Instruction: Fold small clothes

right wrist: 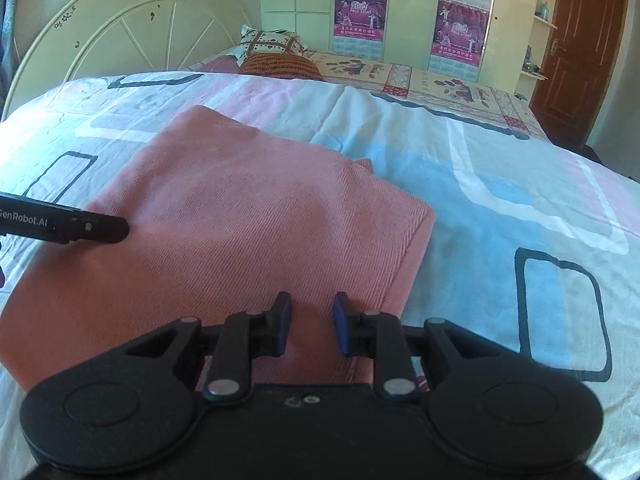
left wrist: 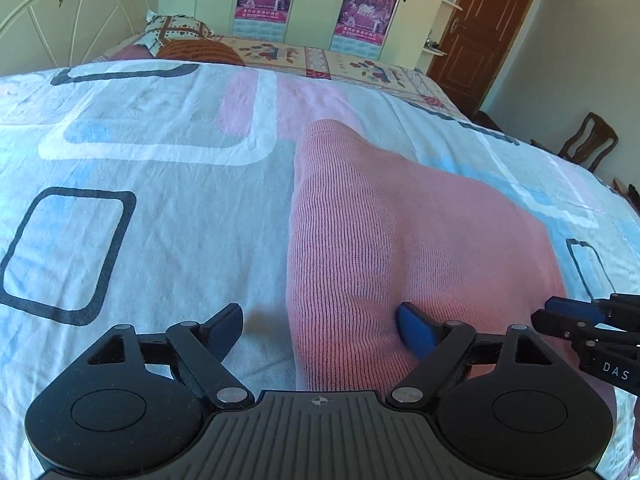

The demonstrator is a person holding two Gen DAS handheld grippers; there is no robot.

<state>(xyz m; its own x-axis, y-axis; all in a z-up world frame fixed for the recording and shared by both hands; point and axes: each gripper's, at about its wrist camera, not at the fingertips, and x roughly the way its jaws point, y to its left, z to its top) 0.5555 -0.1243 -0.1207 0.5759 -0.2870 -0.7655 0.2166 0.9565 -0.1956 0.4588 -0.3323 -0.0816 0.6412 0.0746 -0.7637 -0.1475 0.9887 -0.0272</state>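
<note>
While the pink knit garment [right wrist: 224, 232] lies folded on the patterned bed sheet [left wrist: 120, 160], filling the centre-left of the right wrist view, the left tool [left wrist: 320, 330] stands spread wide over its near left edge, gripping nothing. Lower centre, the right tool [right wrist: 310, 322] hovers narrowly parted, released above the cloth.

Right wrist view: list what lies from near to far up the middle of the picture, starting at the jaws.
Right gripper → pink garment → patterned bedsheet → orange pillow → wardrobe.
</note>
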